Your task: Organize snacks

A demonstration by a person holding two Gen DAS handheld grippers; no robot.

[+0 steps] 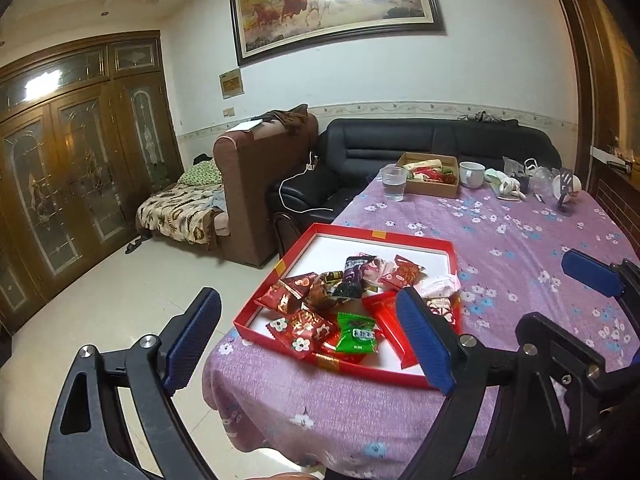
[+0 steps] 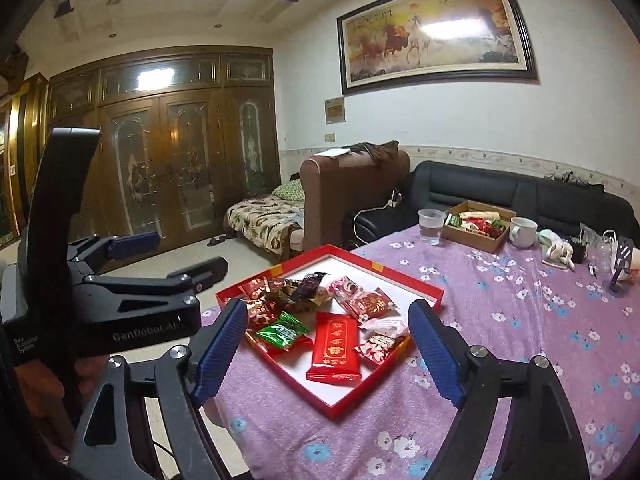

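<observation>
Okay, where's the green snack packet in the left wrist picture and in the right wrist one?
Left wrist: green snack packet low centre, at the red tray's near edge.
Right wrist: green snack packet left of centre, by the long red packet.
Shared landmark: the horse painting.

left gripper (image 1: 308,338): black angular linkage arms | ribbed blue pads on the fingers (image 1: 192,336) | round silver screws at the pivots | white lettering "GenRobot.AI" and a small label on the black body || right gripper (image 2: 328,356): same black frame, blue ribbed pads, silver screws
</observation>
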